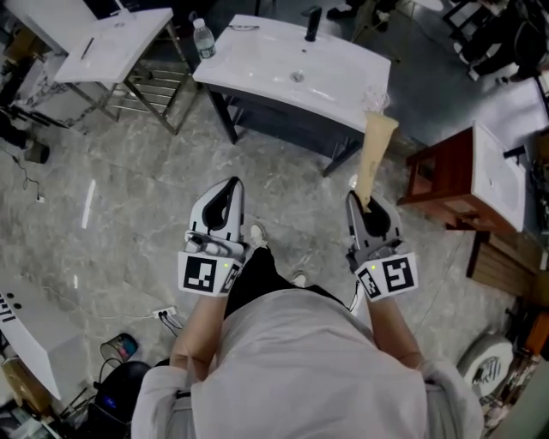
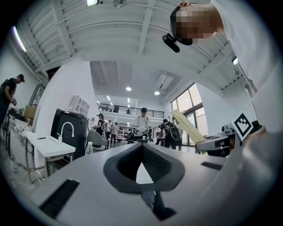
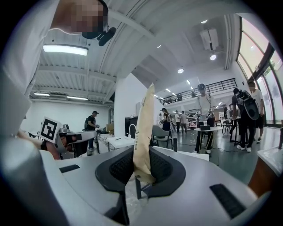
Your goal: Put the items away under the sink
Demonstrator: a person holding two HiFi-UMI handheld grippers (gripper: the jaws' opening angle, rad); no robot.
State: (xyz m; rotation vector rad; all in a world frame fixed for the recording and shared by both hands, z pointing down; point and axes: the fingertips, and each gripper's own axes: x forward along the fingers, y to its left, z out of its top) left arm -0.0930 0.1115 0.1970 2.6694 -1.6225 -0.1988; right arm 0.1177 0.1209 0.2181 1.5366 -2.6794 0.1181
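Note:
In the head view a white sink (image 1: 257,47) with a black faucet (image 1: 313,24) stands ahead on a dark cabinet (image 1: 283,120). My right gripper (image 1: 355,197) is shut on the lower end of a long tan packet (image 1: 375,150), which sticks up and forward toward the sink's right corner. In the right gripper view the packet (image 3: 143,128) rises upright from between the dark pads (image 3: 161,170). My left gripper (image 1: 233,182) is level beside it, its tips together and nothing between them; the left gripper view shows the jaws meeting in a point (image 2: 142,143).
A clear water bottle (image 1: 203,39) stands on the sink's left corner. A white table (image 1: 111,43) on a metal frame is at the far left, and a wooden vanity (image 1: 446,176) stands to the right. Cables (image 1: 167,315) lie on the marble floor. People stand in the background.

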